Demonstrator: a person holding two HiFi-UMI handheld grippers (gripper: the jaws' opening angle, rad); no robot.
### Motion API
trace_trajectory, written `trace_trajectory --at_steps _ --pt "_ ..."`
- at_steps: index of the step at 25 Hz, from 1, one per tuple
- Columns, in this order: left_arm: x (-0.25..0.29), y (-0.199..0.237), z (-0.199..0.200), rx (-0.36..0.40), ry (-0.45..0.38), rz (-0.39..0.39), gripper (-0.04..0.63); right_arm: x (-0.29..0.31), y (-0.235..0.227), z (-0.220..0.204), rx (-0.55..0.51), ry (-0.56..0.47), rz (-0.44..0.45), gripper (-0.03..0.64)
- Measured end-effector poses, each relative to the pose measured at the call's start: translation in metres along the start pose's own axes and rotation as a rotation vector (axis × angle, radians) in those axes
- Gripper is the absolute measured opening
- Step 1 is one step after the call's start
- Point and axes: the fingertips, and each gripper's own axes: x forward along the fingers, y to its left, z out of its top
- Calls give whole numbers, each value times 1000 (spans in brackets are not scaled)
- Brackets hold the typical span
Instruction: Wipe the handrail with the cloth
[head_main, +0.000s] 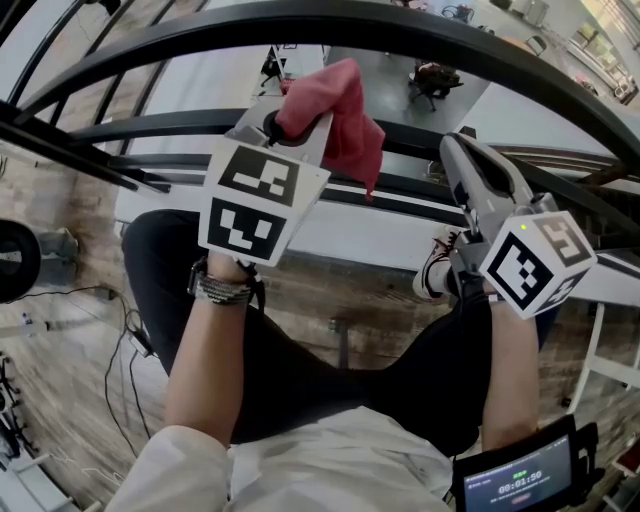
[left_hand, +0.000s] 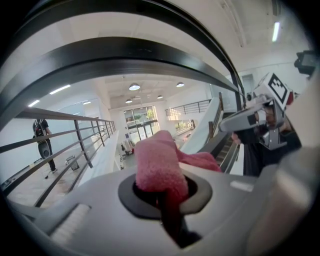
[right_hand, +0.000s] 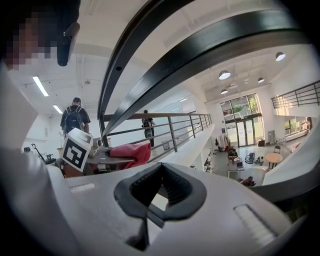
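evidently the approach step: left gripper (head_main: 292, 118) clamps the red cloth (head_main: 345, 115) near but apparently not on the dark handrail (head_main: 400, 30), right gripper (head_main: 458, 150) closed on nothing, so next the cloth must press onto the rail and slide along.

Bright, even light fills the hall; round ceiling lamps (left_hand: 134, 87) glow above and beyond the left gripper (left_hand: 165, 194), whose near body is soft, perhaps out of focus. Both gripper views bend and darken at the edges.
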Motion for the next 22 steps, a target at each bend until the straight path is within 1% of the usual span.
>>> trace_trajectory --at_steps 7,11,15,22 --pt "9 -16 5 26 9 -31 29 -3 -5 -1 10 -7 -15 2" --pt "12 -20 8 29 20 -34 28 -5 -7 1 14 -14 -15 2" --pt "25 -39 20 36 30 -34 28 -19 -29 3 20 -19 -11 2" --pt "23 -43 22 14 11 -17 28 -22 -34 -1 12 2 -4 2"
